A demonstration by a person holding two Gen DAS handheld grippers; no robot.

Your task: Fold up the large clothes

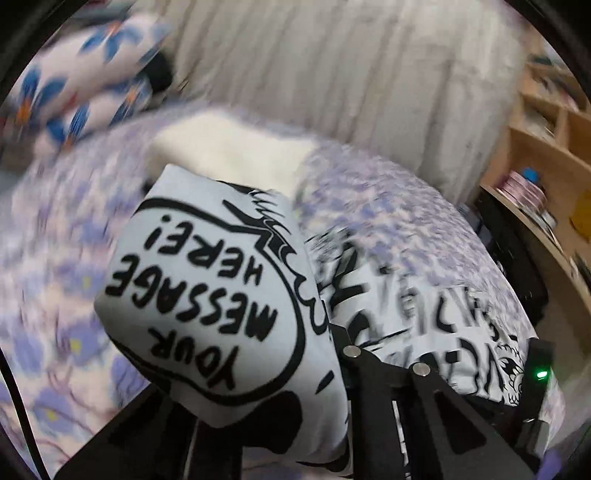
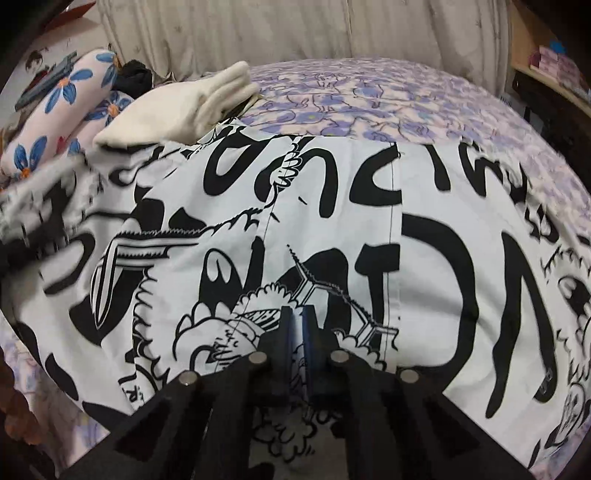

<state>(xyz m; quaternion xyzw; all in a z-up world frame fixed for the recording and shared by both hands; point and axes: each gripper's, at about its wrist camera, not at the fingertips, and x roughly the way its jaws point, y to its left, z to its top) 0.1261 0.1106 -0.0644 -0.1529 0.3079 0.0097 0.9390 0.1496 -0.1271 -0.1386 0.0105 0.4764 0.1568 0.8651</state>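
Bed (image 2: 369,96) with purple floral sheet, curtain (image 2: 258,29) behind; comic-print garment (image 2: 443,221) spread on it. Left gripper (image 1: 332,332) pinches a garment fold; right gripper (image 2: 297,325) closed on fabric.

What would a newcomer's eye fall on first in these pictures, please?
The black-and-white comic-print garment, spread over the purple floral bedspread. In the left view a fold of it reading "YOUR MESSAGE HERE!" bulges over the left gripper. Behind lie a folded cream cloth and blue-flowered pillows.

The garment (image 2: 332,229) was white with black cartoon lettering, the bedspread (image 2: 388,99) lilac-flowered, the pillow (image 2: 59,107) pink with blue flowers.
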